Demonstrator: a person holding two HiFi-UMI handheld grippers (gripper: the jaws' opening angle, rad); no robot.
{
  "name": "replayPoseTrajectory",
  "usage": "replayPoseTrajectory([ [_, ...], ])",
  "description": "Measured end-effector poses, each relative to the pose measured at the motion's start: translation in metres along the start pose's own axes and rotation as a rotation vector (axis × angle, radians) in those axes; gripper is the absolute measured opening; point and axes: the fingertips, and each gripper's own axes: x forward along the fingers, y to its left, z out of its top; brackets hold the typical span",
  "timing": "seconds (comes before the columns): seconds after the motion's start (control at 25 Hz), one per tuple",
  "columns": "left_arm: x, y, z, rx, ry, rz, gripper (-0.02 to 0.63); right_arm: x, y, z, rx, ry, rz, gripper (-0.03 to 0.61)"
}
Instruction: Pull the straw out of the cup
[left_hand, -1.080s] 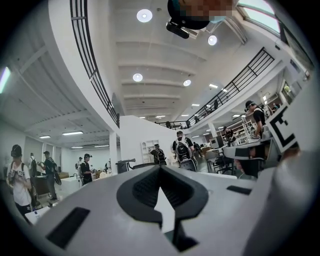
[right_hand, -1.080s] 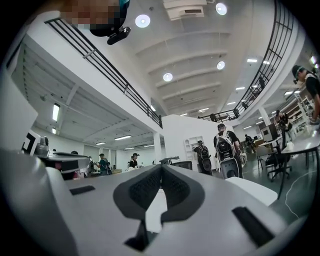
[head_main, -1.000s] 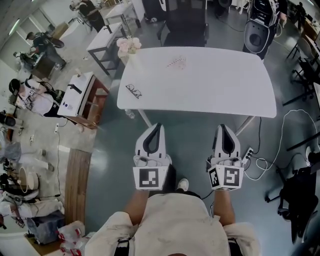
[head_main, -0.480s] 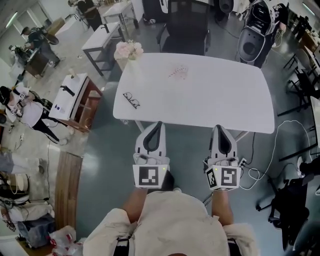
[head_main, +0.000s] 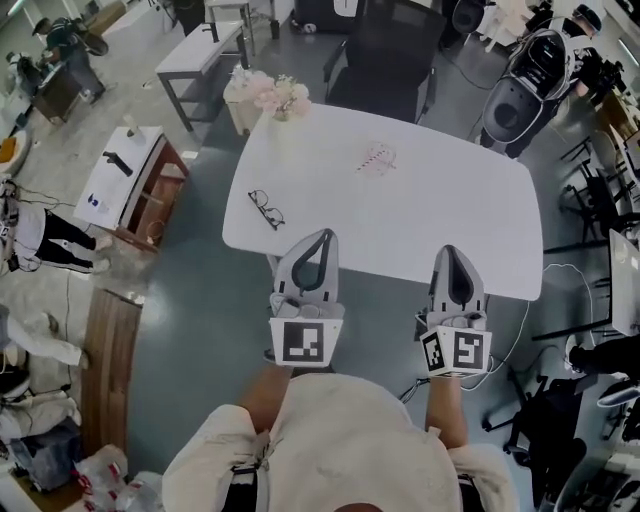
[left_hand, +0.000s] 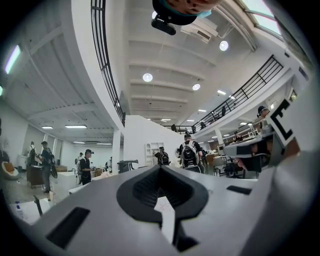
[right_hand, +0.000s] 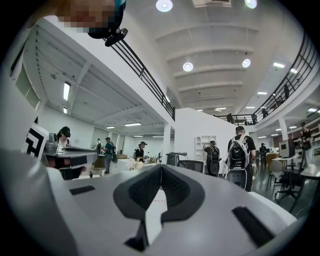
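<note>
The cup (head_main: 381, 156) lies small and pale on the far half of the tabletop (head_main: 470, 215), with the striped straw (head_main: 369, 162) at it; it is too small to tell how deep the straw sits. Over the last second the whole tabletop has drawn closer in the head view, and the two tools, which hung over bare floor before, now reach over its near edge. The cup is nearer than it was but well apart from both tools, so this reads as the approach, with the pull not yet begun. The left tool (head_main: 320, 238) is clenched on nothing, its jaws meeting at the tips, and the right tool (head_main: 453, 254) is the same. Both would have to be released before either could take the cup or straw. Counted: one cup, one straw, one pair of glasses (head_main: 266, 208) near the left edge, one bunch of flowers (head_main: 268, 92) at the far left corner, one chair (head_main: 385, 60) behind, two tools.
</note>
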Motion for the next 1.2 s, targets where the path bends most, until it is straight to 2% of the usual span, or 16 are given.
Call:
replayPoseTrajectory([
  [0.2,0.027,0.033,-0.008,-0.026,-0.005,-0.009,0.003,0.034,0.002,0.0,-0.014,0.009,-0.024,0.003],
  [0.36,0.046,0.039,-0.014,-0.011,-0.017,-0.043,0.003,0.052,0.0,-0.002,-0.016,0.009,-0.051,0.003],
  [0.52,0.065,0.042,-0.024,-0.041,0.005,-0.048,0.003,0.07,-0.004,-0.011,0.001,0.022,-0.059,0.003],
  [0.76,0.1,0.035,-0.032,0.053,0.004,-0.072,0.003,0.106,-0.022,-0.034,0.048,0.034,-0.049,0.003],
  [0.84,0.113,0.03,-0.037,0.044,0.015,-0.071,0.003,0.119,-0.03,-0.042,0.049,0.045,-0.04,0.003],
  [1.0,0.141,0.011,-0.054,-0.027,0.056,-0.058,0.003,0.147,-0.057,-0.057,0.046,0.067,-0.024,0.003],
  [1.2,0.176,0.008,-0.072,0.007,0.106,-0.053,0.003,0.189,-0.069,-0.08,0.06,0.106,0.014,0.003],
])
